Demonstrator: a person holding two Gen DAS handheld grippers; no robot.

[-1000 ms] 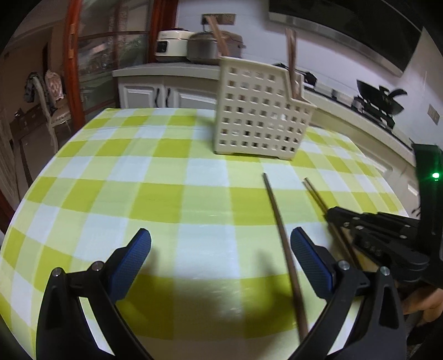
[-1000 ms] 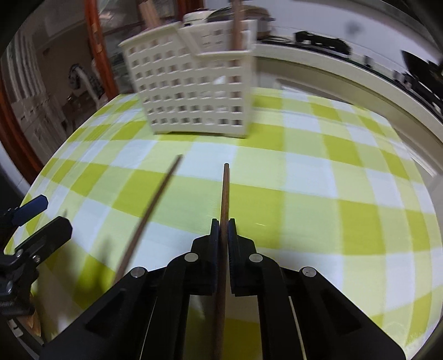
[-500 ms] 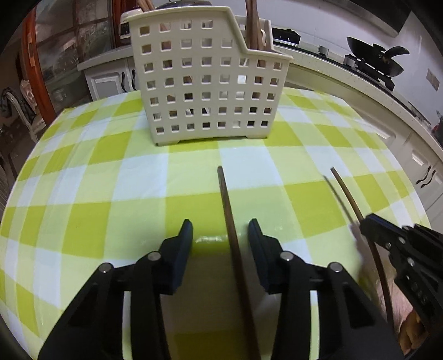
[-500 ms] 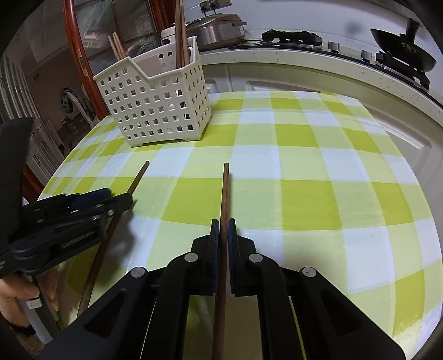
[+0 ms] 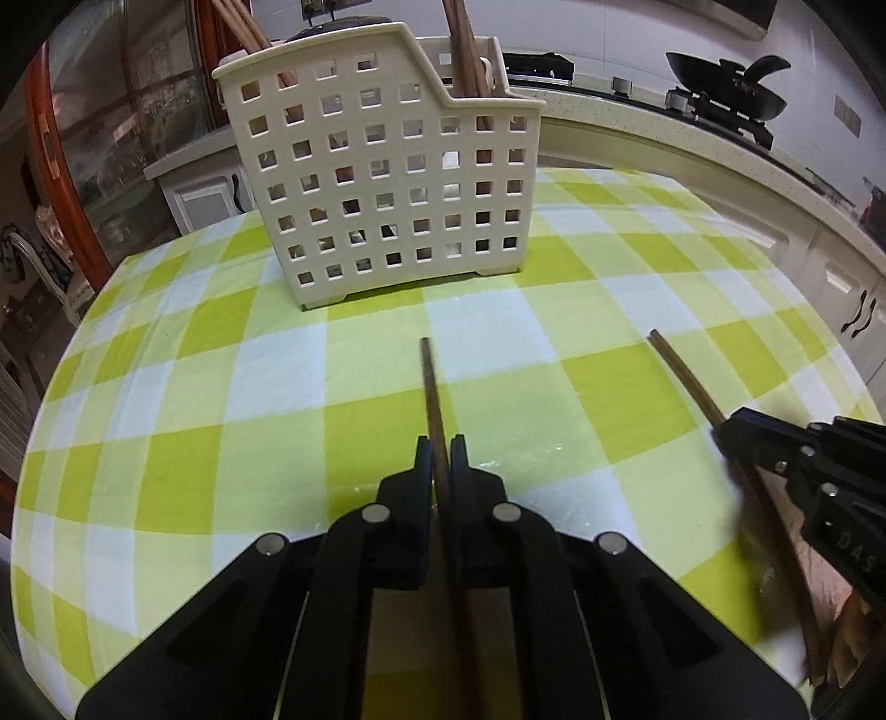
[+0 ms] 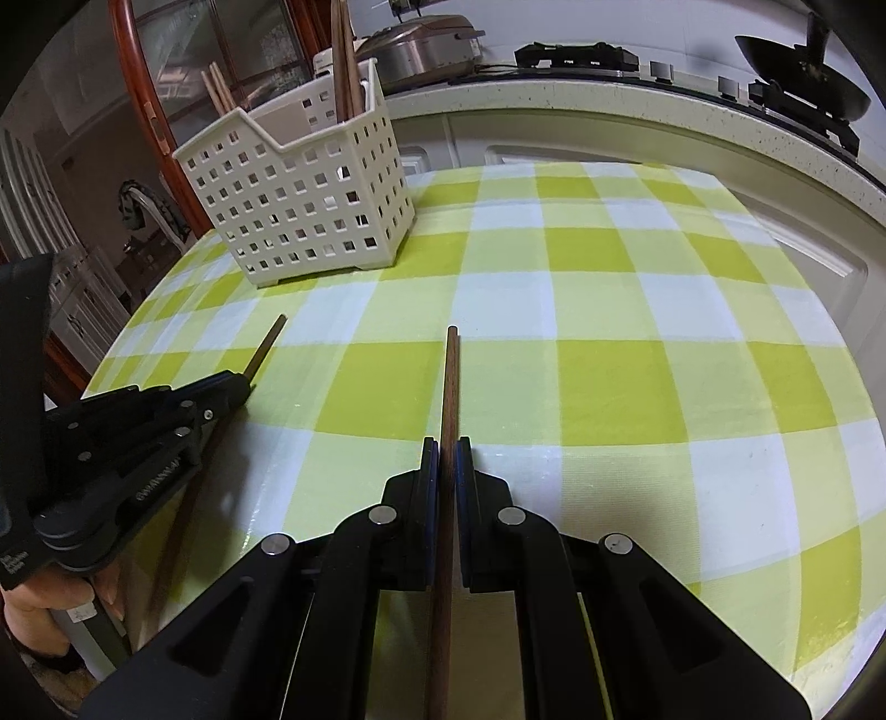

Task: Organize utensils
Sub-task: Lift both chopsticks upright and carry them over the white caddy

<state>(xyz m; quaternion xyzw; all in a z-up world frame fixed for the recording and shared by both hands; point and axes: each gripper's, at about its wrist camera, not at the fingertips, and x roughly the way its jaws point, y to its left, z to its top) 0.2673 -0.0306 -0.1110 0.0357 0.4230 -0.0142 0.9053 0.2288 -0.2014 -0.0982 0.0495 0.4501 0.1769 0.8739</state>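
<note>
My left gripper point(image 5: 441, 451) is shut on a brown chopstick point(image 5: 432, 387) that points toward the cream perforated utensil basket point(image 5: 382, 205). My right gripper point(image 6: 447, 451) is shut on a second brown chopstick point(image 6: 449, 382), its tip over the checked tablecloth. The basket point(image 6: 299, 210) stands at the far side of the table and holds several chopsticks point(image 5: 462, 44) upright. In the left wrist view the right gripper point(image 5: 742, 426) and its chopstick point(image 5: 684, 376) show at the right. In the right wrist view the left gripper point(image 6: 238, 382) and its chopstick point(image 6: 268, 346) show at the left.
The round table point(image 6: 637, 387) carries a green, yellow and white checked cloth. Behind it runs a kitchen counter point(image 6: 664, 105) with a rice cooker point(image 6: 426, 44) and a wok on a stove point(image 5: 725, 99). A wooden glass door point(image 5: 111, 138) stands at the left.
My left gripper has closed onto the chopstick that lay between its fingers. The right gripper keeps its grip on its chopstick and has shifted slightly.
</note>
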